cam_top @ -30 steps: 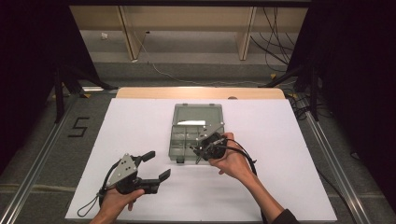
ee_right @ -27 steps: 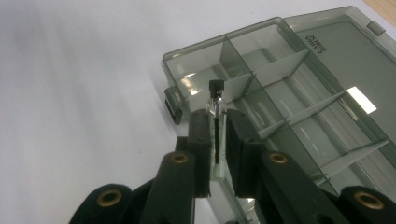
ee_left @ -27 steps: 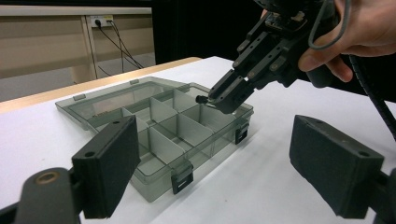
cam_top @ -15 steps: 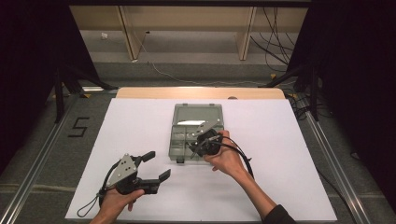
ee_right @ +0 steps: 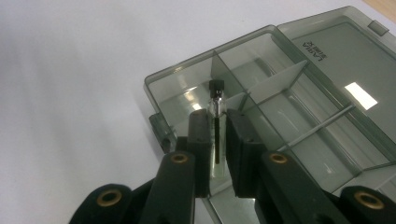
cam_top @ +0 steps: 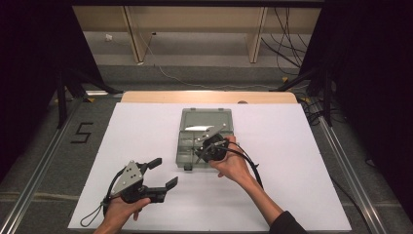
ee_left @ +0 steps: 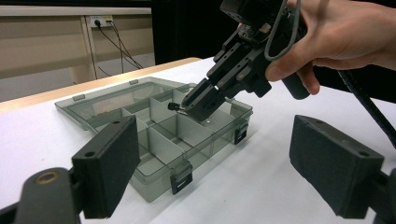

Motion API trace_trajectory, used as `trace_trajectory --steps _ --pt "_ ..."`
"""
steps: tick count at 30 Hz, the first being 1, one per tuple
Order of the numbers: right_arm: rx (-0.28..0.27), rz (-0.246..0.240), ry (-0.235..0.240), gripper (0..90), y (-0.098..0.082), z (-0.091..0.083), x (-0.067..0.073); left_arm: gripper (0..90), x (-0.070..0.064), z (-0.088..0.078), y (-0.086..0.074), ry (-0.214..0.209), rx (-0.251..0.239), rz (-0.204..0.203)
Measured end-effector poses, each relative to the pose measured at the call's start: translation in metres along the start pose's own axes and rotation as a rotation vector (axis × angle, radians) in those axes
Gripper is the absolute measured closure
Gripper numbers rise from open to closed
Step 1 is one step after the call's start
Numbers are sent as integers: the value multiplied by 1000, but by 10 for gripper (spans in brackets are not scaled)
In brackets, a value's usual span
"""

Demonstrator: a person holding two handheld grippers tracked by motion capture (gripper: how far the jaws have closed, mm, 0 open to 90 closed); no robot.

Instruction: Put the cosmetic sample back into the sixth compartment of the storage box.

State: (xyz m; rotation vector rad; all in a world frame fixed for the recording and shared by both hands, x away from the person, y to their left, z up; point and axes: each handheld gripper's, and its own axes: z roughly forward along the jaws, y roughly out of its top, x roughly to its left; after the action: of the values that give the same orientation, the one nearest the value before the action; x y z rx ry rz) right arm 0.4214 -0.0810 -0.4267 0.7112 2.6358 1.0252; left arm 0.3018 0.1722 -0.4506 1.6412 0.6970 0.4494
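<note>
My right gripper (ee_right: pixel 217 140) fingers clamp a black-capped vial (ee_right: pixel 216 122) over the open box (cam_top: pixel 187 146), clearest in its own view; left gripper (cam_top: pixel 160 173) fingers gape above the counter (cam_top: pixel 302 161).

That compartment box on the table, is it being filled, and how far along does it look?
The grey compartment box already lies open, lid back. In hand: the right gripper is shut on a small black-capped vial, held above a corner compartment. Left to do: the visible compartments look empty, and the left gripper rests open beside the box.
</note>
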Motion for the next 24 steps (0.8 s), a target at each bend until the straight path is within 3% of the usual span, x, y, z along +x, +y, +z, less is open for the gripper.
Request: trace_trajectory --steps 23,24 --pt "15 32 -13 803 -4 13 -4 158 0 0 0 1 -2 -4" --pt "18 23 -18 750 -5 14 -4 158 0 0 0 -2 -2 2"
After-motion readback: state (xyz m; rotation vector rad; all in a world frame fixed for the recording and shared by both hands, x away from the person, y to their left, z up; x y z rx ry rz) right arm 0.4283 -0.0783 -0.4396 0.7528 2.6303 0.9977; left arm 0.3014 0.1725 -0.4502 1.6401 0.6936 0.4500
